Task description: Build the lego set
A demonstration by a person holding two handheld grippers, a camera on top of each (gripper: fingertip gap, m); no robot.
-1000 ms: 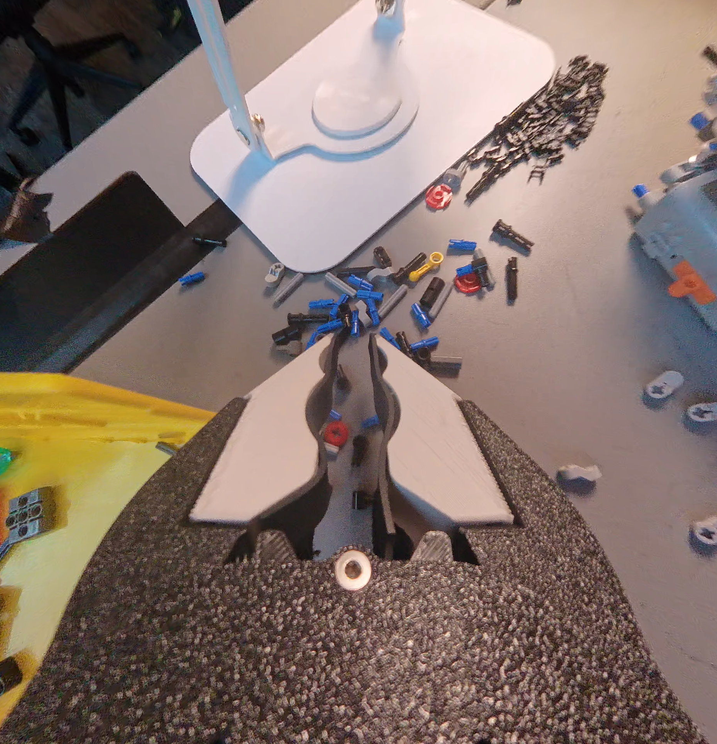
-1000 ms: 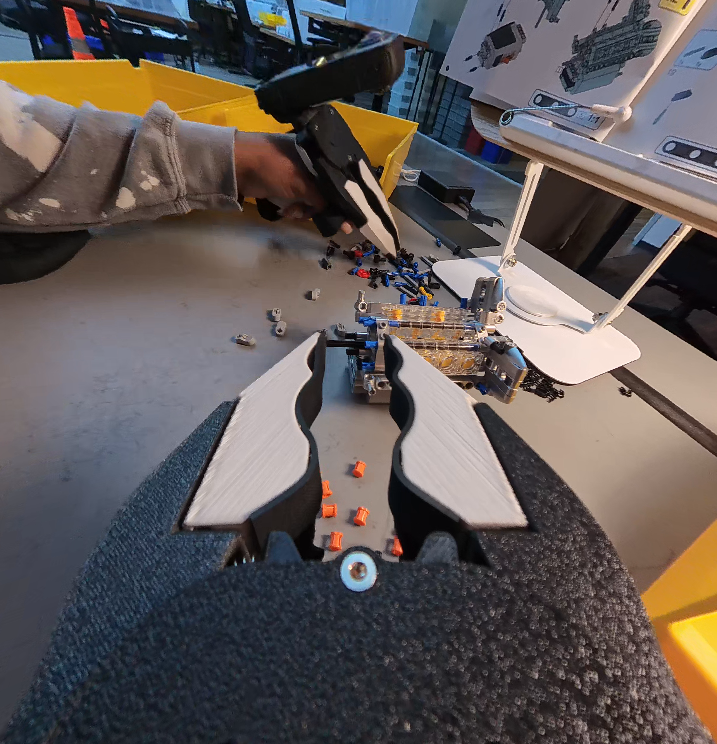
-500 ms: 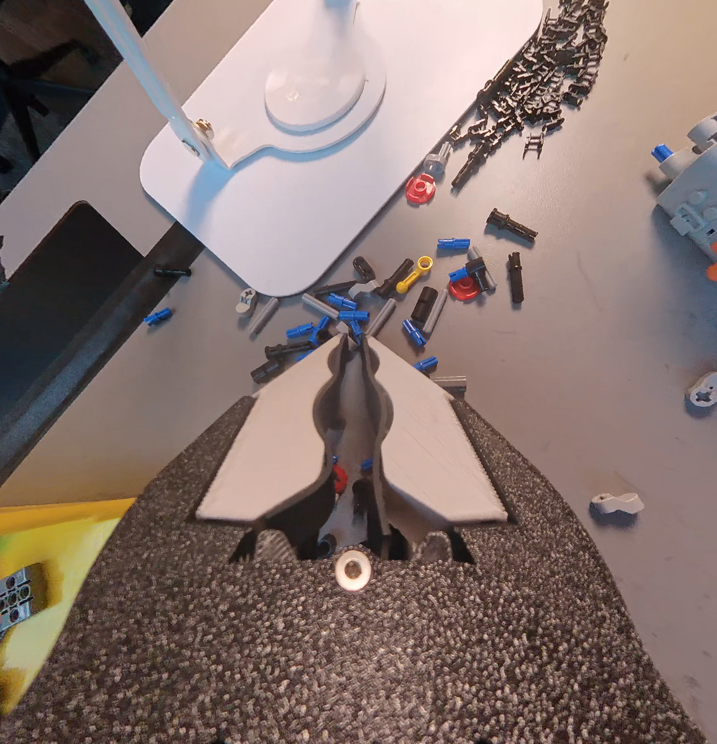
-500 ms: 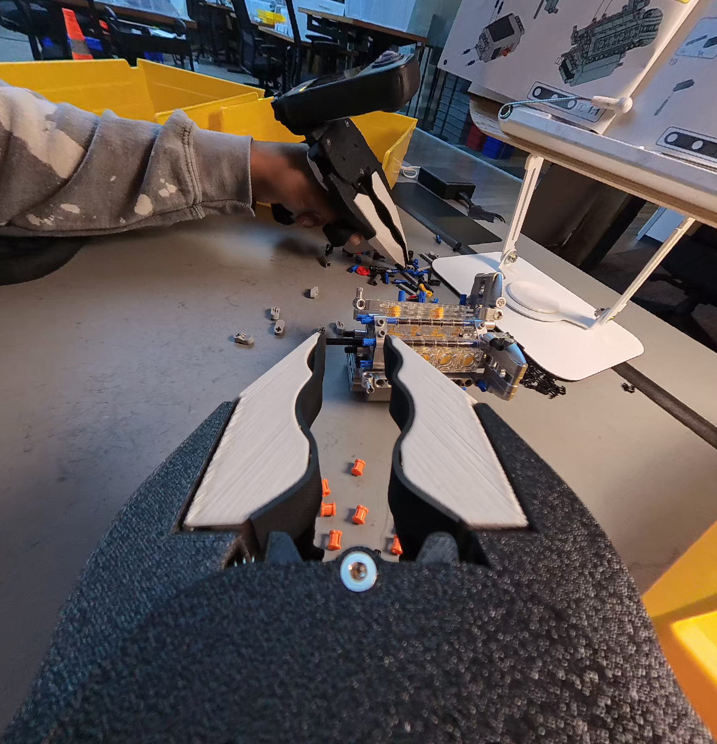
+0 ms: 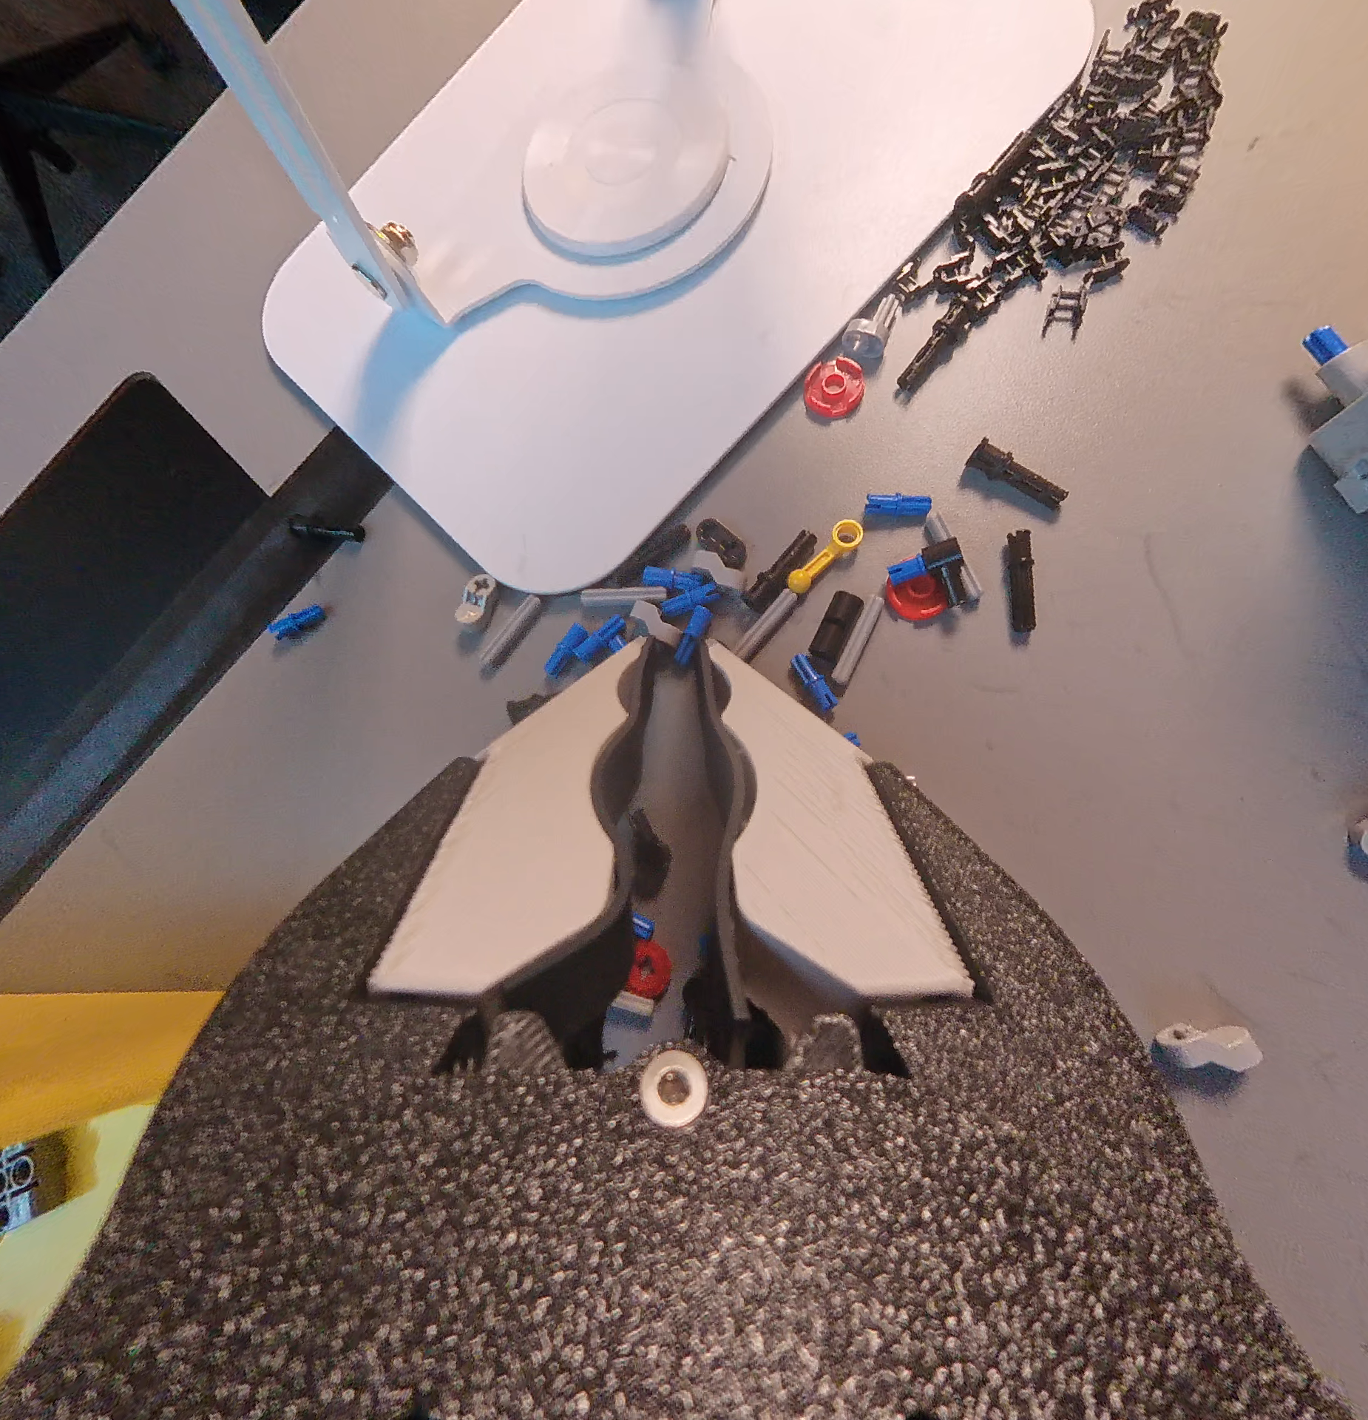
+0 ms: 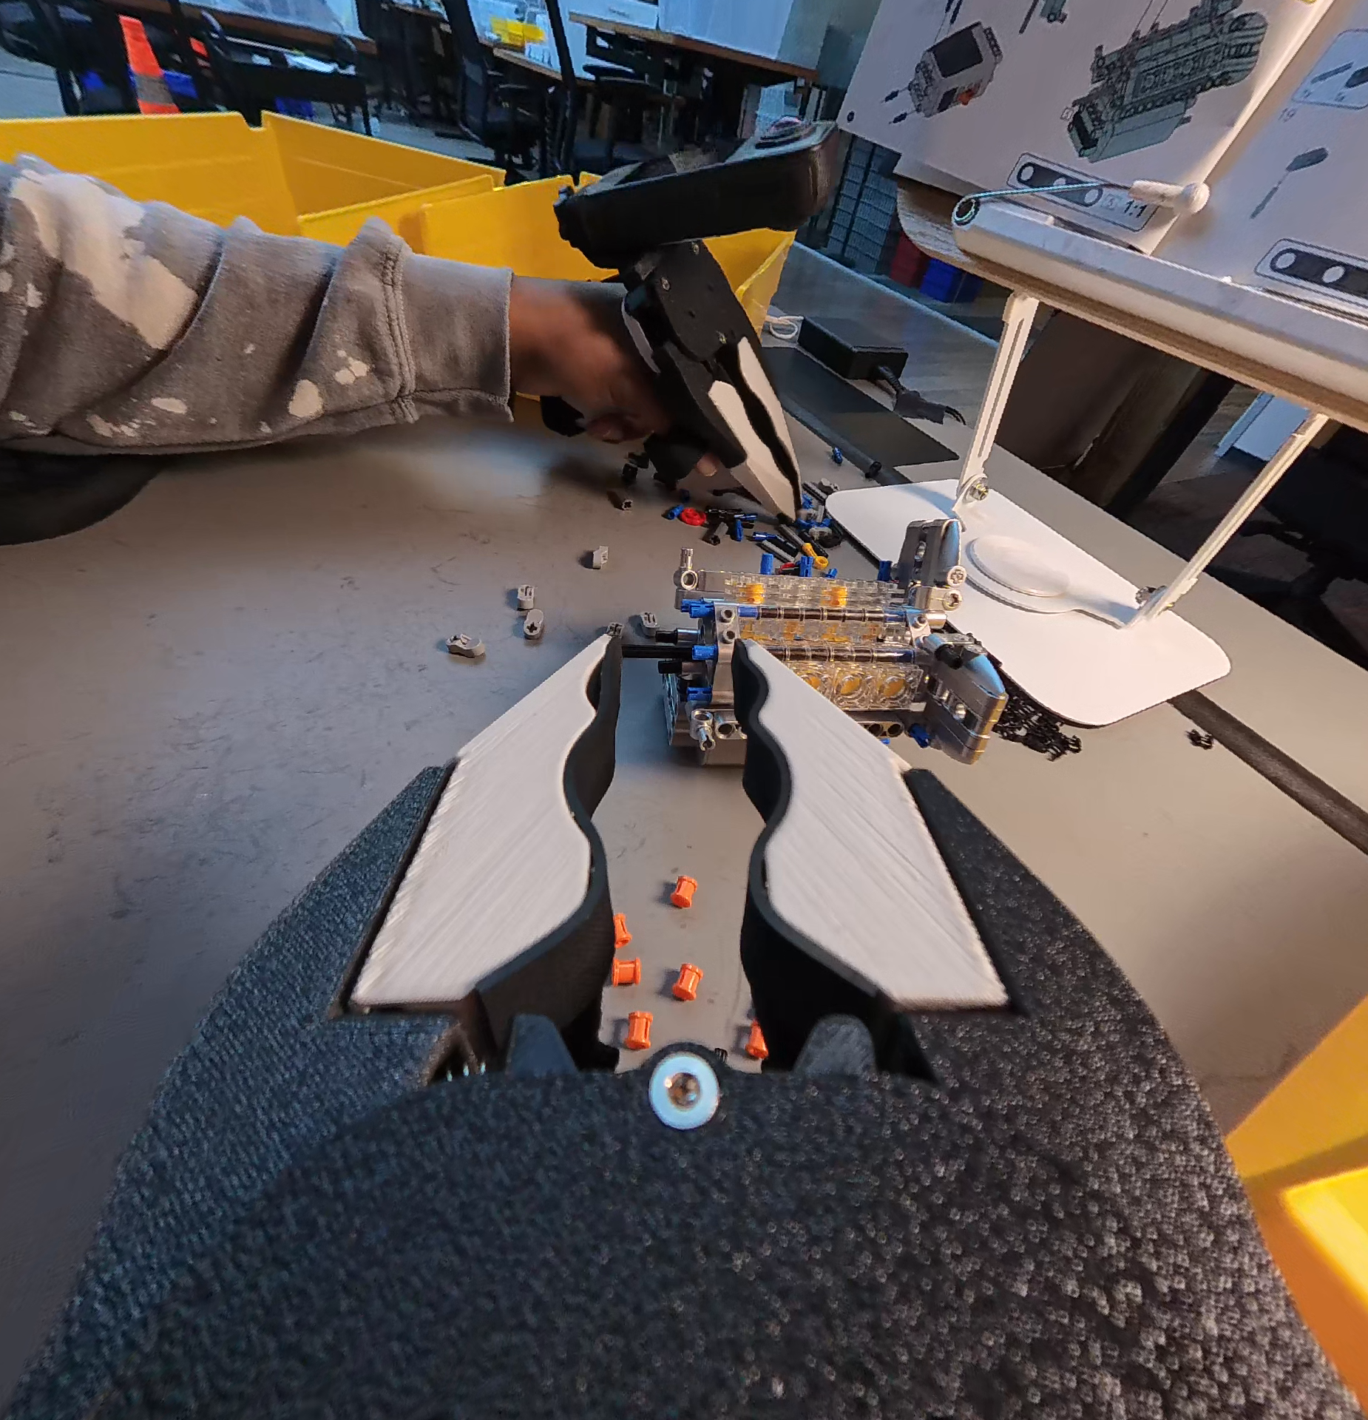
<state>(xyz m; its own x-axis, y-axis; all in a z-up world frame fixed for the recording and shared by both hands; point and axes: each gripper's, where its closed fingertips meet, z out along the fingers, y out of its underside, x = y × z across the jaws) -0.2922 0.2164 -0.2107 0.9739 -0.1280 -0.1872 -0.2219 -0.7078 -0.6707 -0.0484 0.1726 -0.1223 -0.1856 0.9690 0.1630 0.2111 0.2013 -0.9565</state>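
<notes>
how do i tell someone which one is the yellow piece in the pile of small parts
Start at the white stand base on the grey table. Just off its rounded near corner lies a scatter of small parts; the yellow piece is in the middle. It is the only yellow one, a short rod with a ring at one end.

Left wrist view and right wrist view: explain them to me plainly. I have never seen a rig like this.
There is no robot here. A person holds two hand tools, each with two fingers and a camera looking along them.

The left wrist view looks down over the left gripper. Its fingers are almost together in a scatter of small pins on the grey table, beside a white stand base. Whether they pinch a pin is unclear.

The right wrist view looks forward over the right gripper. It is open and empty, in front of a brick-built engine model, with orange pieces beneath it. The person's hand shows farther back.
</notes>
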